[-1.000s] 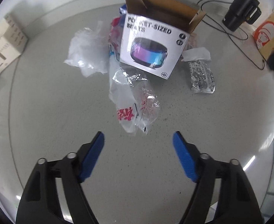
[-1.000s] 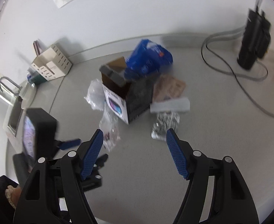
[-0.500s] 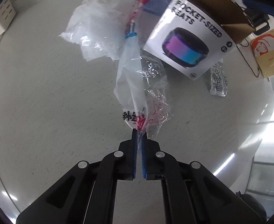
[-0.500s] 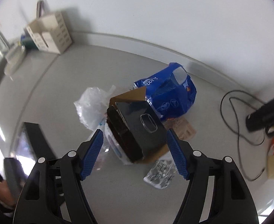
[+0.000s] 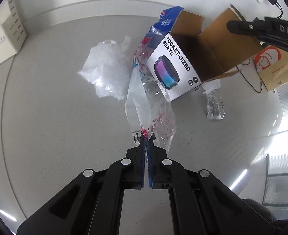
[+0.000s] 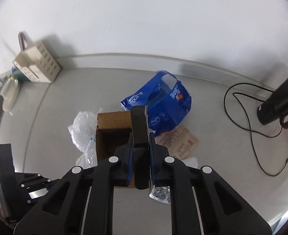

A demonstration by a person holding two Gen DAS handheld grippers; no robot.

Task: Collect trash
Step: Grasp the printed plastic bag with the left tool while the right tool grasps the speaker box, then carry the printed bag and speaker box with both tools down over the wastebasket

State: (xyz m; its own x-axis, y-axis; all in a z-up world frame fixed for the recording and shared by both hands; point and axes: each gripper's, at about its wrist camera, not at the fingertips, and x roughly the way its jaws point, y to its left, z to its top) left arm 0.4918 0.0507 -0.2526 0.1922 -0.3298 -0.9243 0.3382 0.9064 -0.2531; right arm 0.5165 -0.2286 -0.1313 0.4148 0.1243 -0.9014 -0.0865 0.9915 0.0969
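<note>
My left gripper point(image 5: 146, 143) is shut on a clear plastic wrapper with red print point(image 5: 144, 105) that trails up toward the speaker box point(image 5: 175, 66). The box is white with "POCKET-SIZED BEATS", open, brown inside, and tilted. My right gripper point(image 6: 141, 135) is shut on the box's black side flap point(image 6: 138, 125), with the box's open brown inside point(image 6: 112, 143) just left of it. A blue plastic bag point(image 6: 159, 101) lies behind the box. A crumpled clear bag point(image 5: 106, 70) lies left of the box. A foil wrapper point(image 5: 215, 105) lies right of it.
A beige organizer point(image 6: 36, 66) stands at the back left by the wall. A black device with a cable point(image 6: 277, 105) sits at the right. A brown paper bag with an orange logo point(image 5: 273, 64) is at the right. A receipt point(image 6: 179, 143) lies behind the box.
My right gripper has closed on the box's flap and tilted the box up. My left gripper stays shut on the wrapper and has lifted it slightly.
</note>
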